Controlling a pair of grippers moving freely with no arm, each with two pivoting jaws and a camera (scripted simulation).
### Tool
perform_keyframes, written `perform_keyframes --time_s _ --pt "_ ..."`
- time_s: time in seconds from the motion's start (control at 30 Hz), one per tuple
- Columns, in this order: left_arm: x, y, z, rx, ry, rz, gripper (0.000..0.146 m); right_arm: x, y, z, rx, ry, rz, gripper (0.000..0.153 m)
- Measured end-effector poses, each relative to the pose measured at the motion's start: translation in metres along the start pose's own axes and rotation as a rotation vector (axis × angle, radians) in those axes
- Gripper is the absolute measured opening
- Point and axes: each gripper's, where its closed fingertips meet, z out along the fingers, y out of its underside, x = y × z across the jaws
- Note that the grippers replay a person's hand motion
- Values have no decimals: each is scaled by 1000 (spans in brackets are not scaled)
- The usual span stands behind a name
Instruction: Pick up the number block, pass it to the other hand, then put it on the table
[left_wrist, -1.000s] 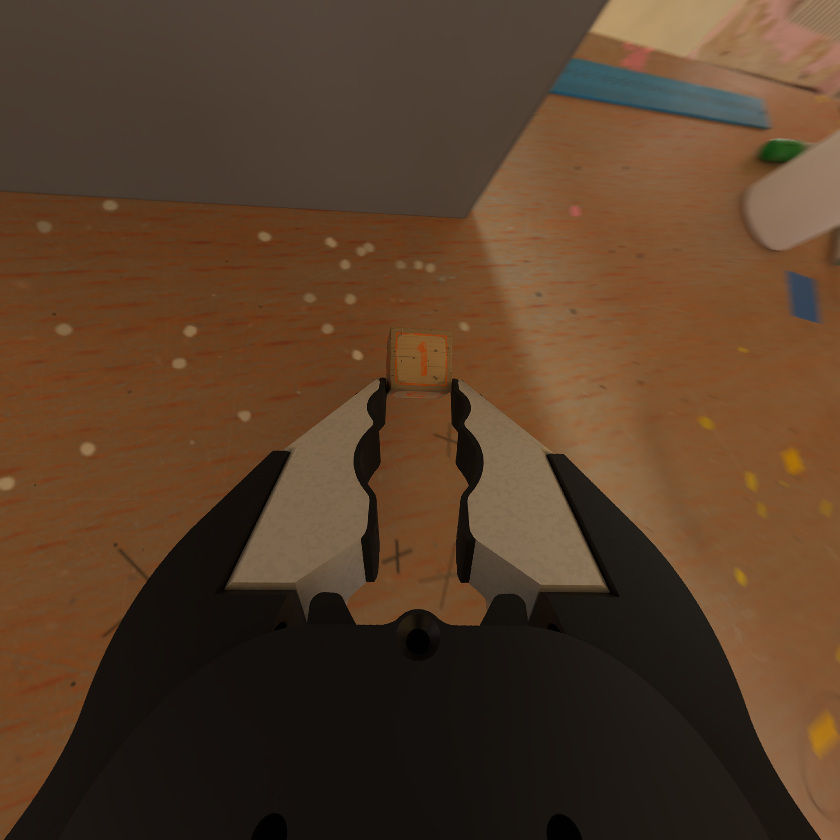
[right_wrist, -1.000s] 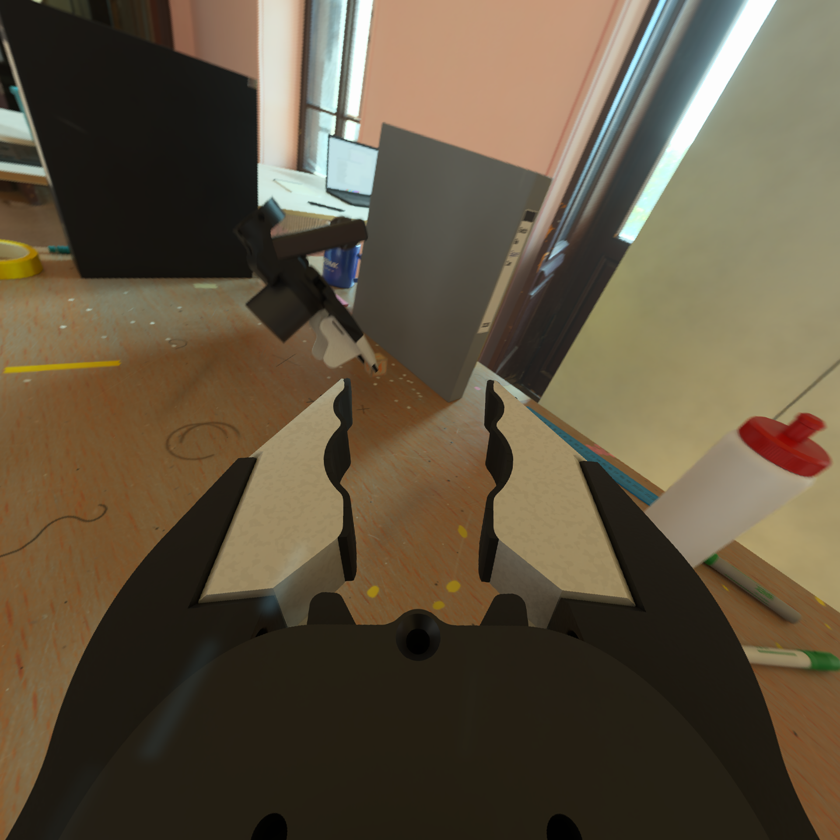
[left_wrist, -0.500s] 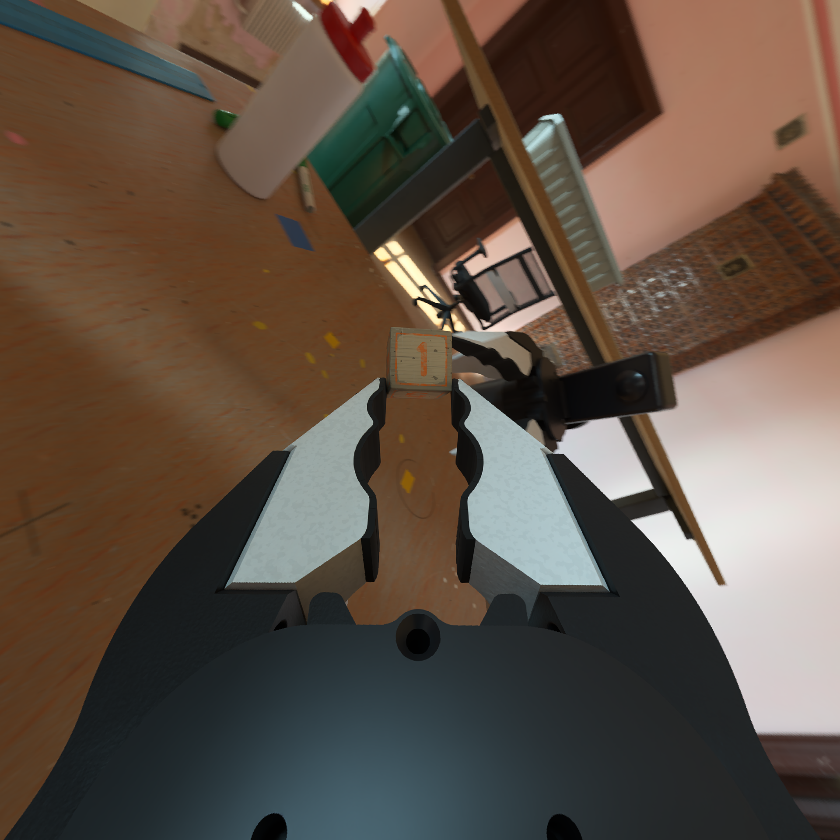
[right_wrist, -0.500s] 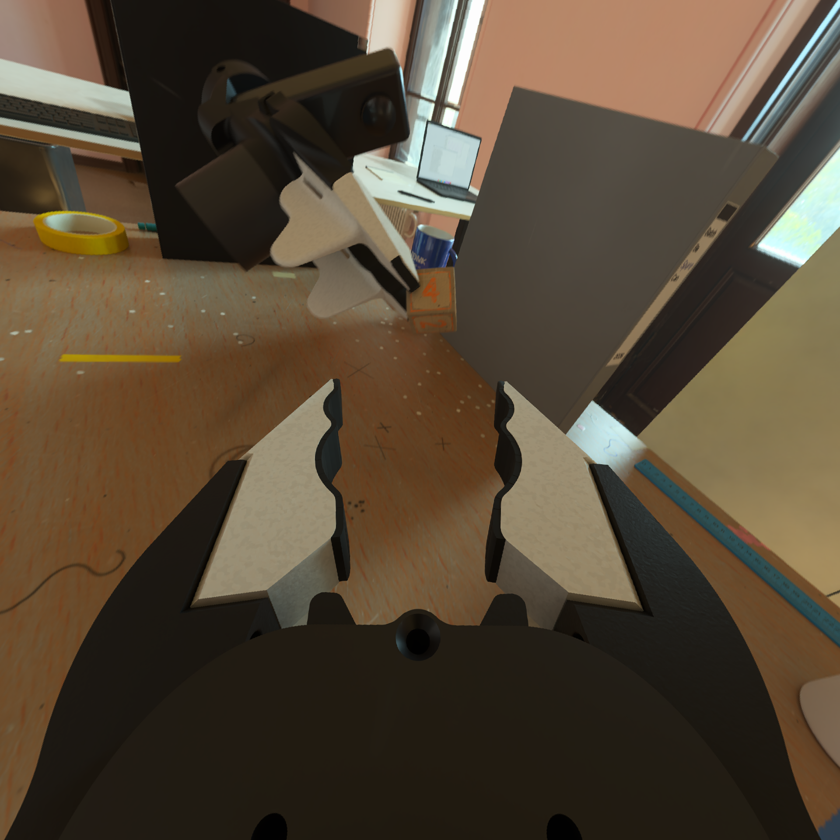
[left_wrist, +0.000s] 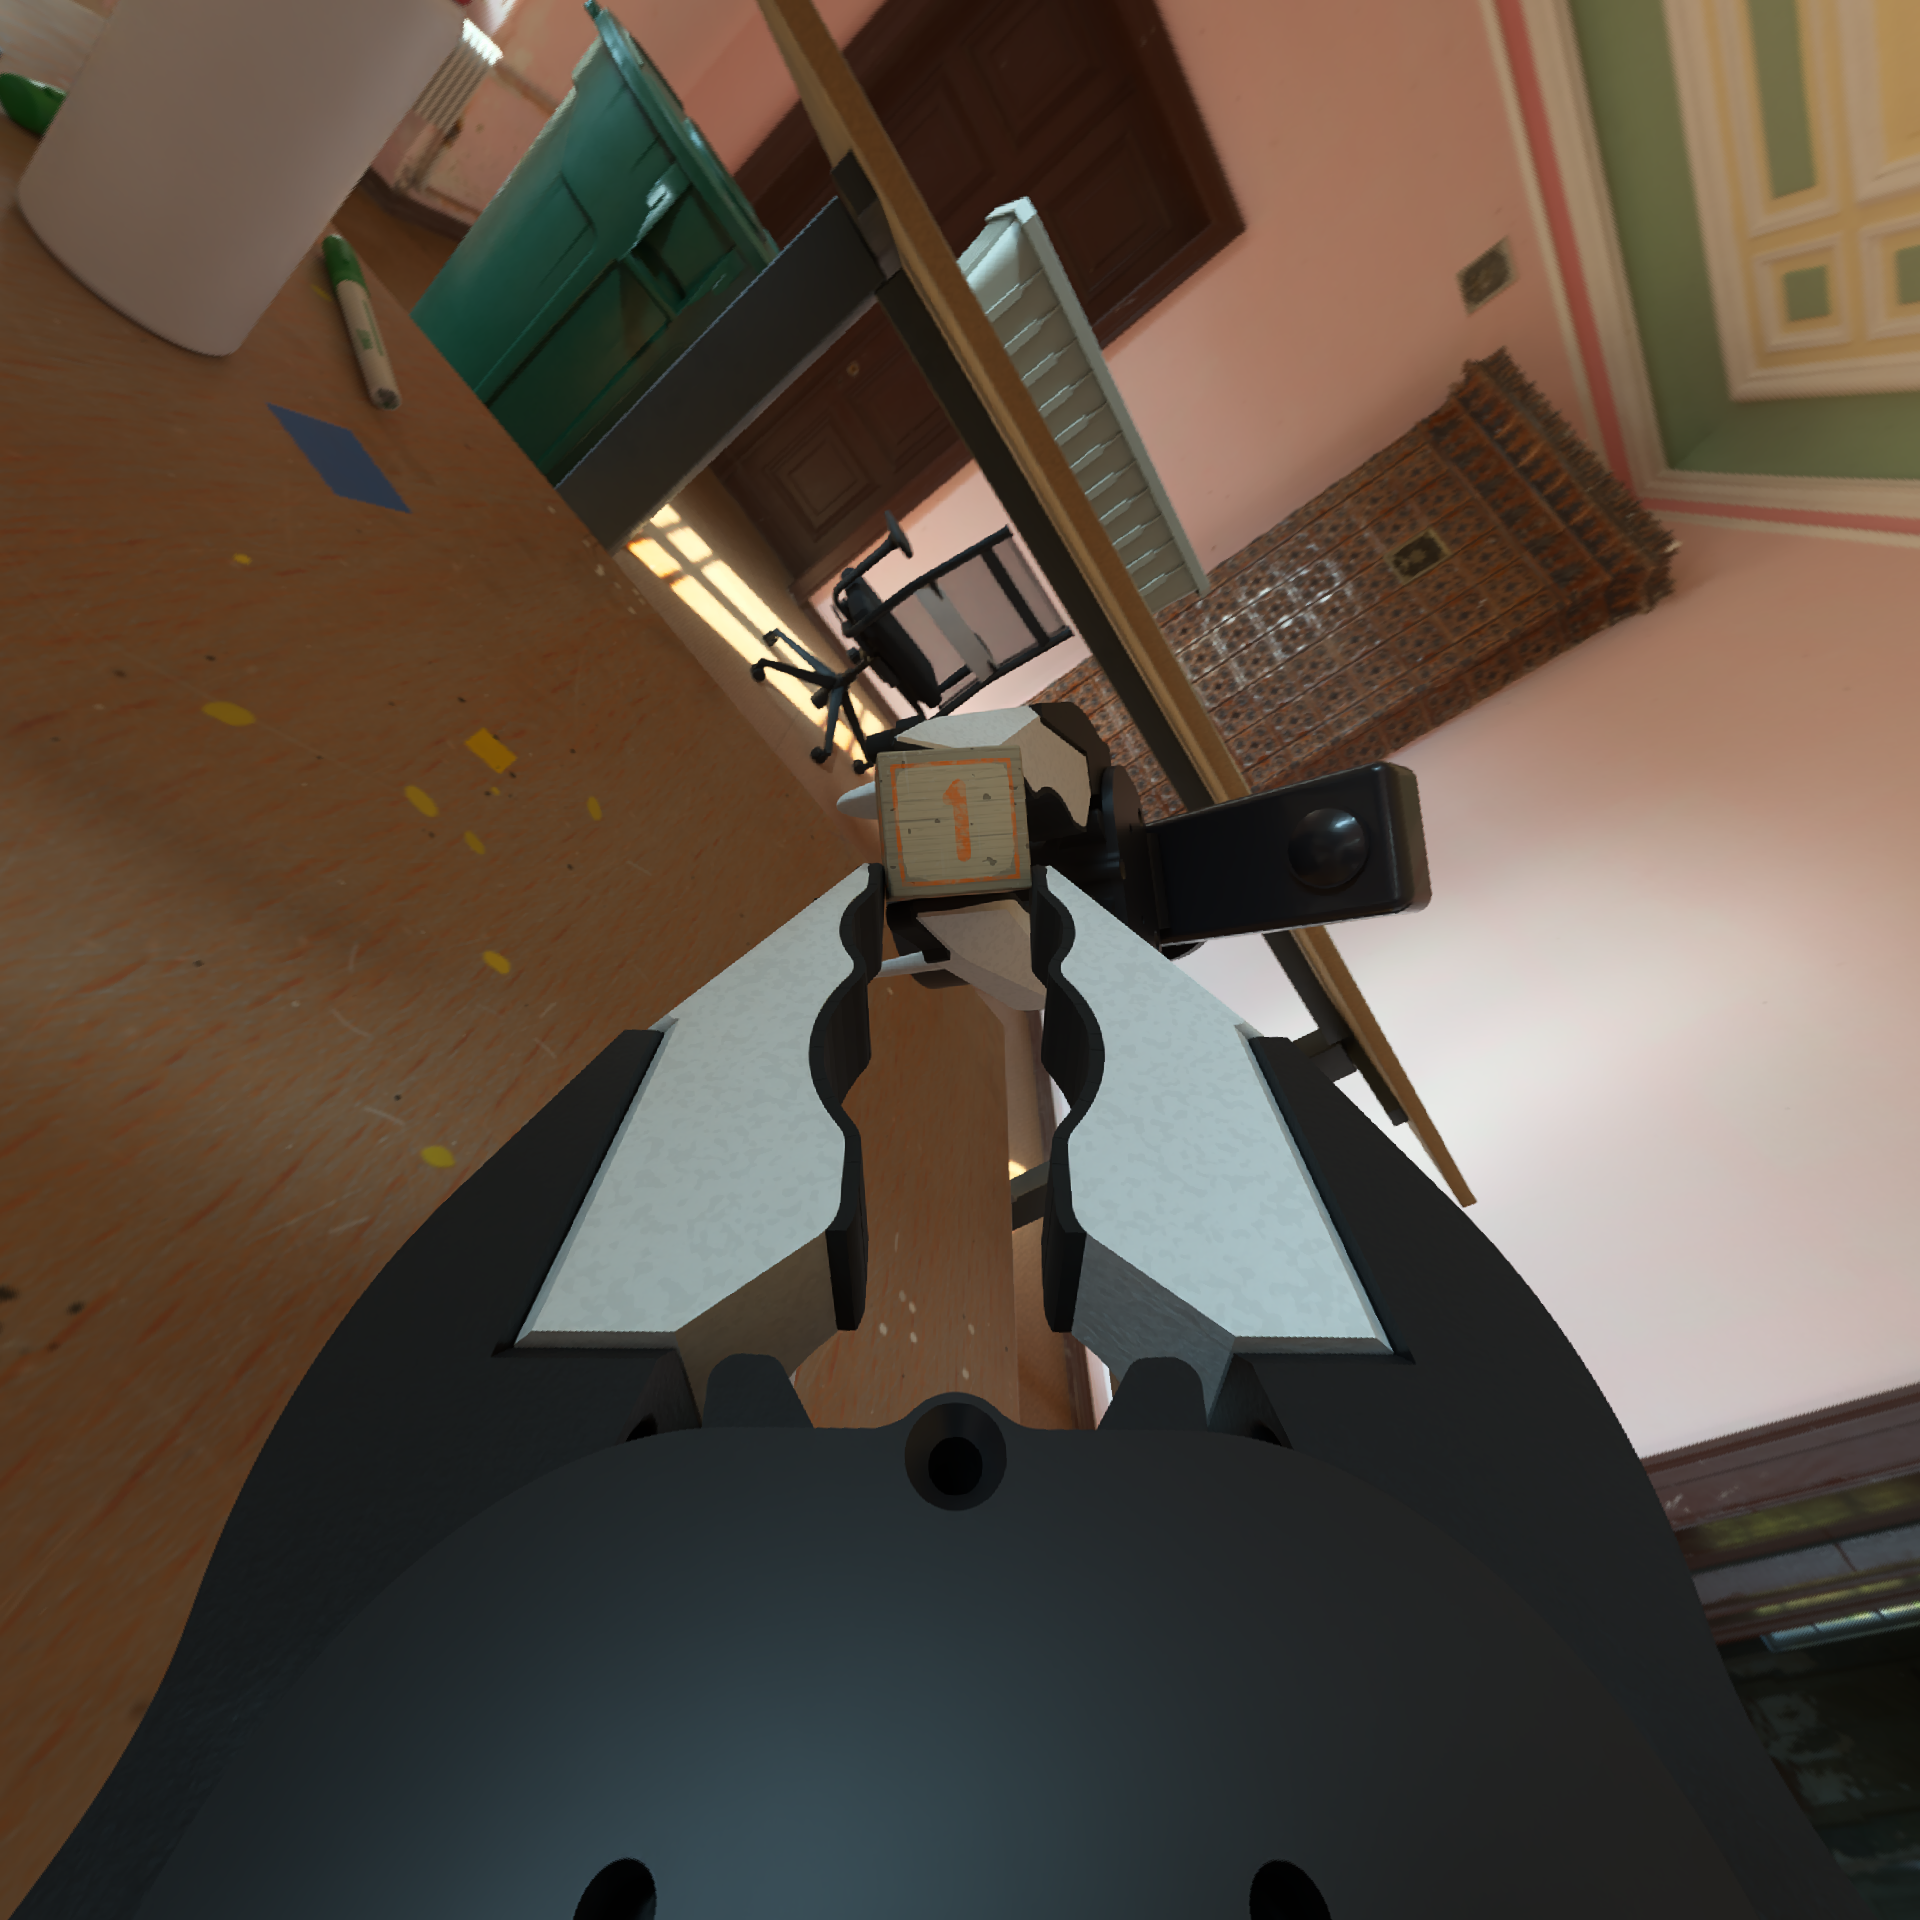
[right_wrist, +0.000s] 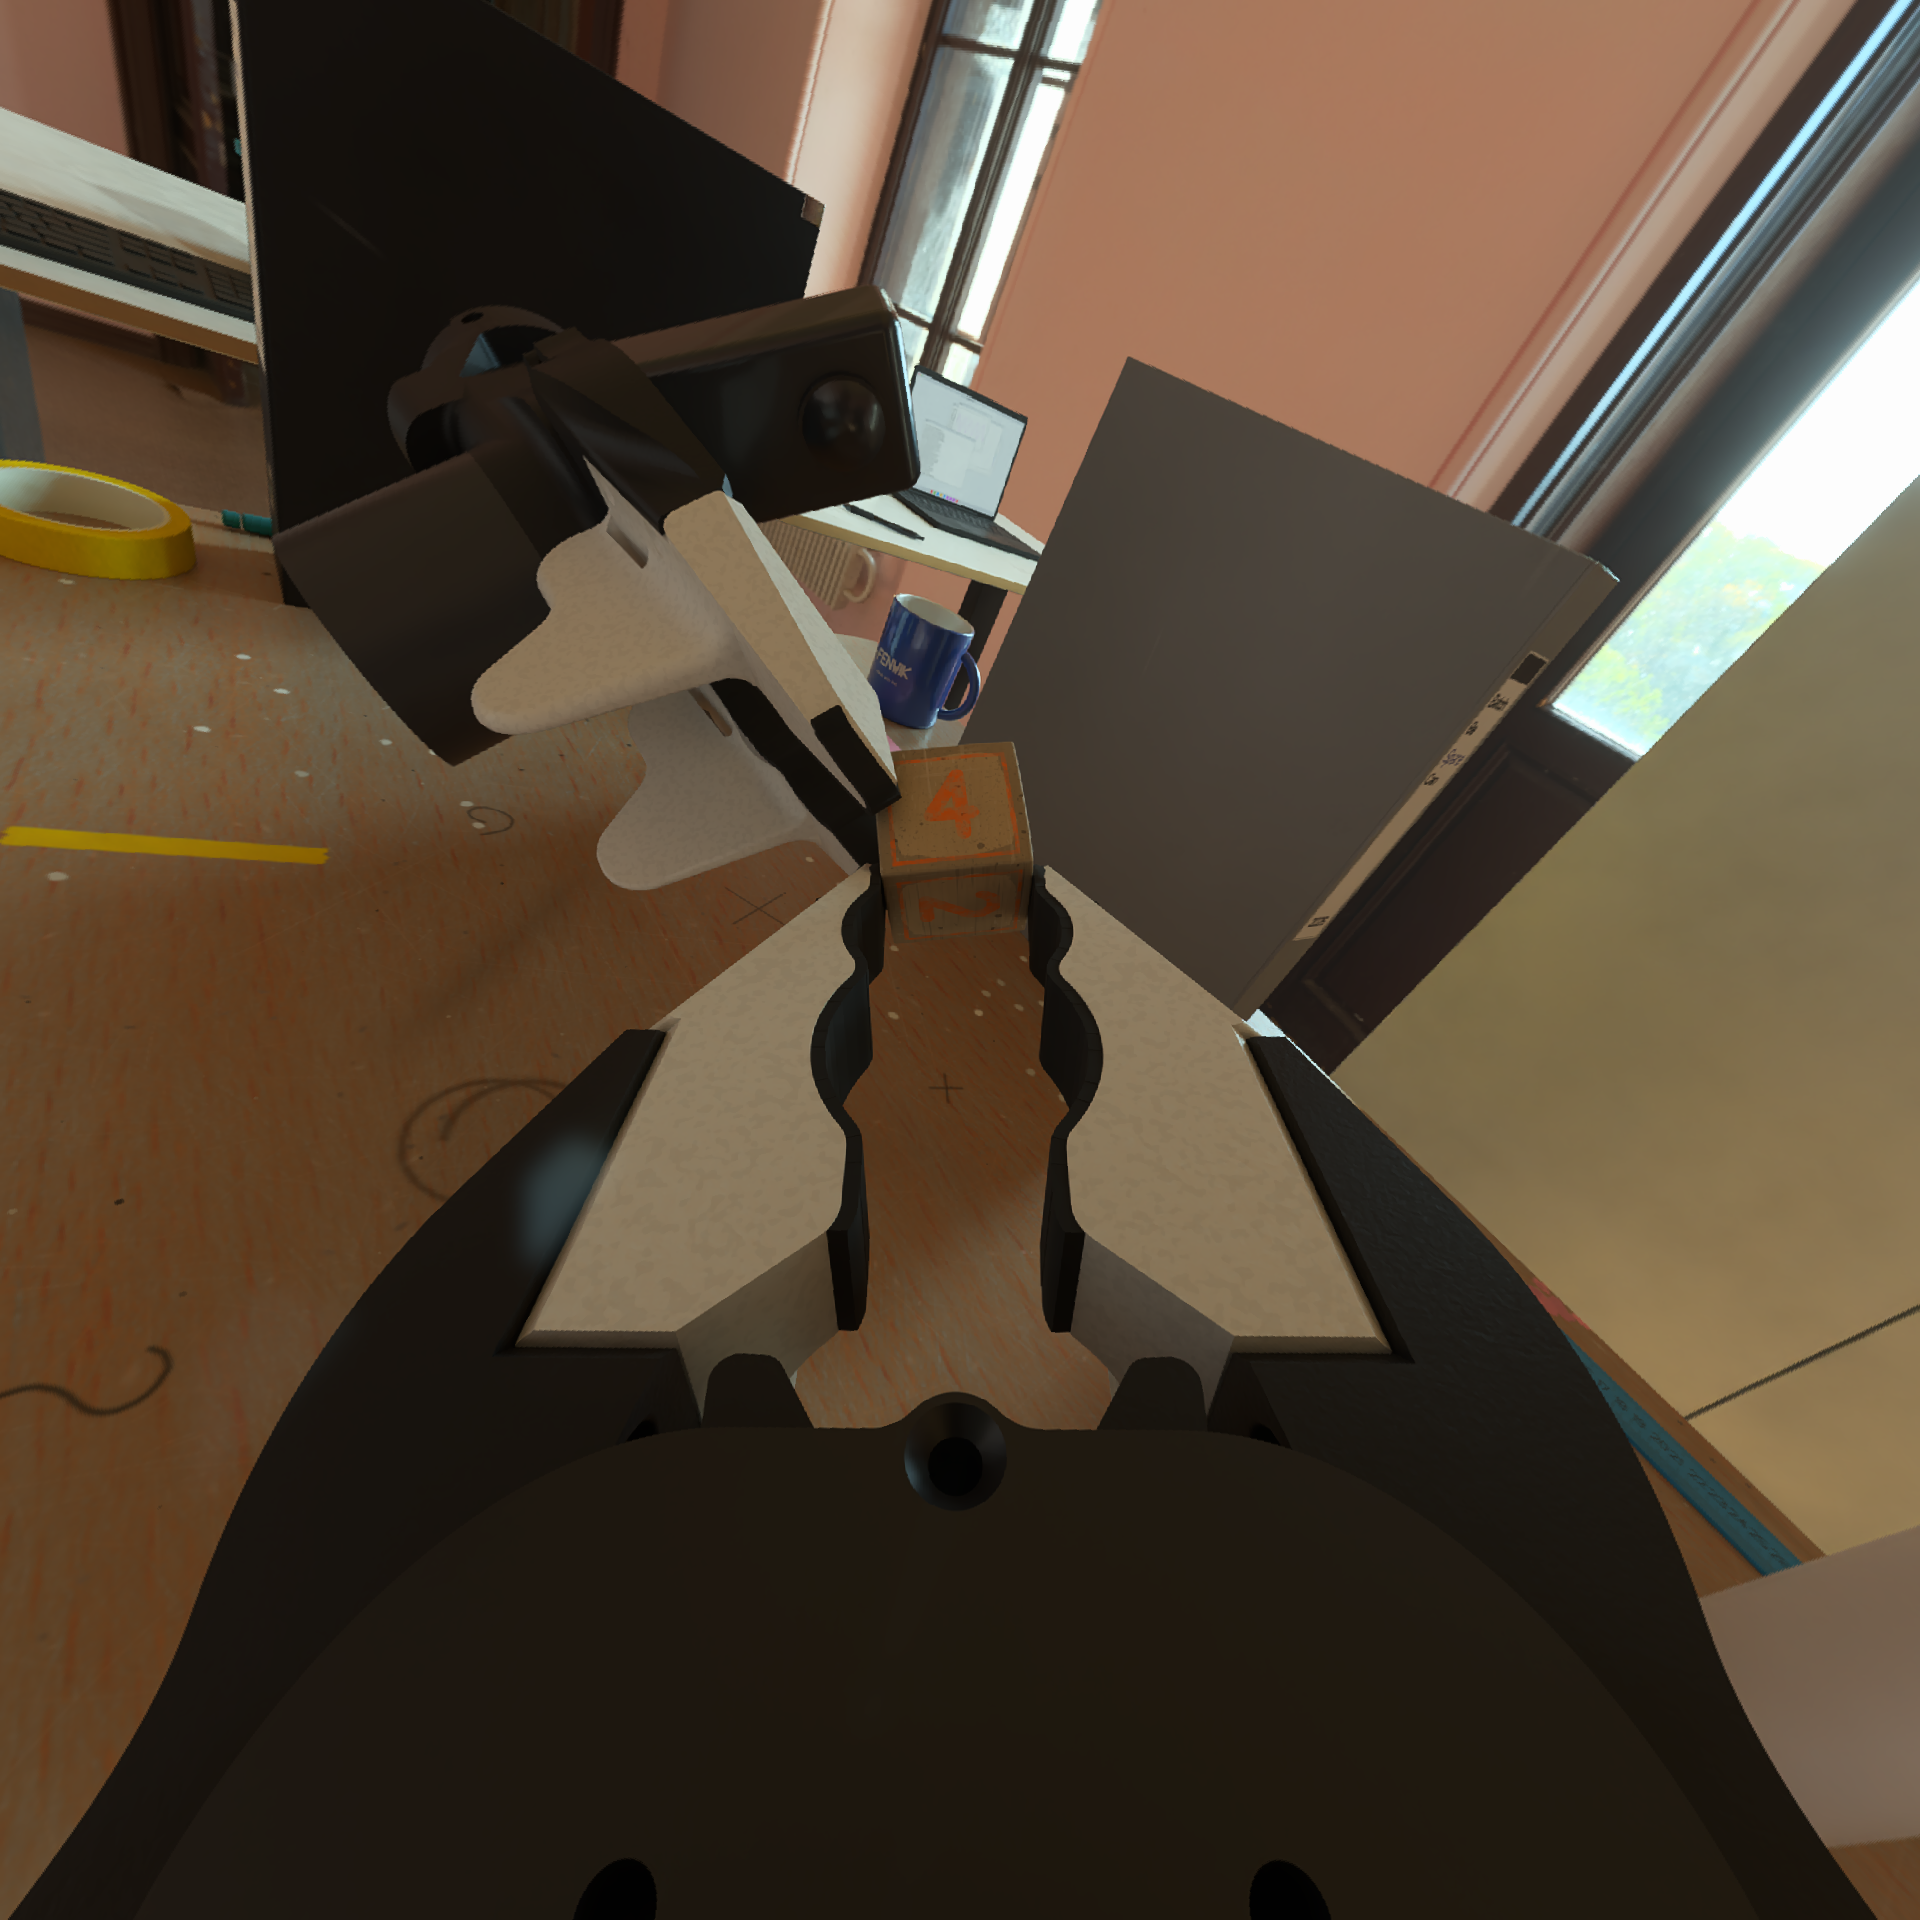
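Above the desk (right_wrist: 260, 1039), both my tools pinch the number block (right_wrist: 956, 831): left tool (left_wrist: 954, 883), right tool (right_wrist: 954, 883); only the right wrist view shows a blue mug (right_wrist: 925, 665) at 12 o'clock, partly hidden.

This looks like an office or work room. There is a big scuffed wooden table (right_wrist: 260, 1039) with a round yellow roll of tape (right_wrist: 94, 520), a green marker pen (left_wrist: 358, 317) and a blue mug (right_wrist: 925, 665). An open grey laptop (right_wrist: 961, 452) sits on a desk behind, and a black wheeled office chair (left_wrist: 894, 644) stands nearby
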Motion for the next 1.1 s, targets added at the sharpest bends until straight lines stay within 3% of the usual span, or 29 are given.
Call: perform_keyframes --time_s 0.17,0.27,0.37,0.53,0.7,0.87,1.1 --pt "4 -3 4 53 -1 18 27 4 -4 -8 1 9 -15 27" --pt "4 -12 -3 105 -58 68 70 12 -2 -25 -43 11 -38 27" --pt "-2 -16 -18 108 -231 202 78 35 12 -59 -177 35 -72 27" --pt "-12 -17 -52 79 -526 405 80 80 62 -129 -533 47 -16 27" --pt "-5 -11 -63 78 -558 447 80 89 122 -173 -833 -20 34 27" --pt "0 -8 -62 81 -559 464 79 78 167 -175 -997 -145 109 27" --pt "3 -1 -62 59 -576 487 60 65 210 -161 -1136 -289 250 27"
